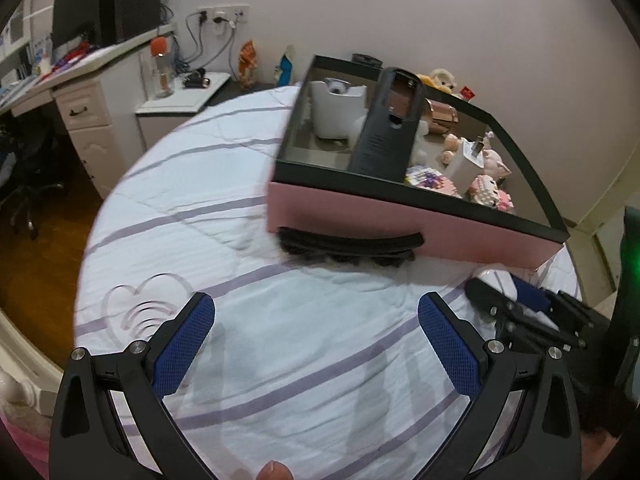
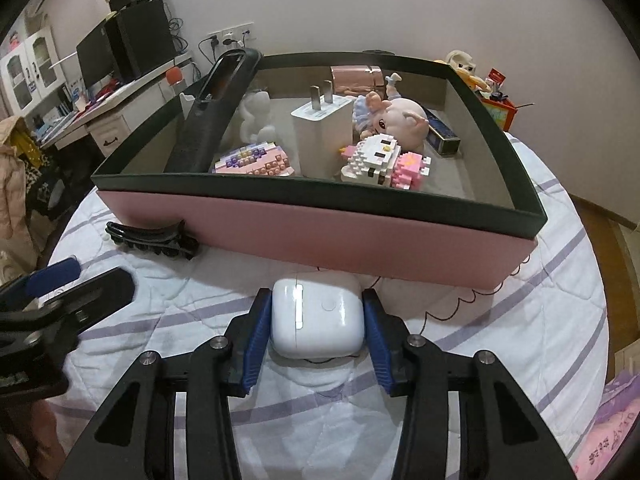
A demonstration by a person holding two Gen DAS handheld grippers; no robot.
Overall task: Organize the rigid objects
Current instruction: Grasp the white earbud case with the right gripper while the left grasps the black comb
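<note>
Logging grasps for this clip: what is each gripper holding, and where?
Right gripper clamps the white earbud case by its two sides. Left gripper holds nothing, jaws open.

White earbud case (image 2: 318, 320) before pink box (image 2: 360, 240)

a box (image 2: 320, 236) sits on a bed (image 2: 520, 320), with a wall behind it. in front of the box's left end, touching its front wall, lies a hair clip (image 2: 152, 240). nearer, before the middle of the box, an earbud case (image 2: 316, 320) rests on the bed between the fingers of the right gripper (image 2: 318, 320). the left gripper (image 1: 316, 332) hangs over bare bedding to the left. inside the box, a long remote (image 2: 212, 116) leans on the left wall; right of it a brick toy (image 2: 256, 160), then a charger (image 2: 324, 128), then a brick cat (image 2: 380, 160) with a doll (image 2: 400, 116) behind it. left of the bed stands a desk (image 1: 80, 92).
</note>
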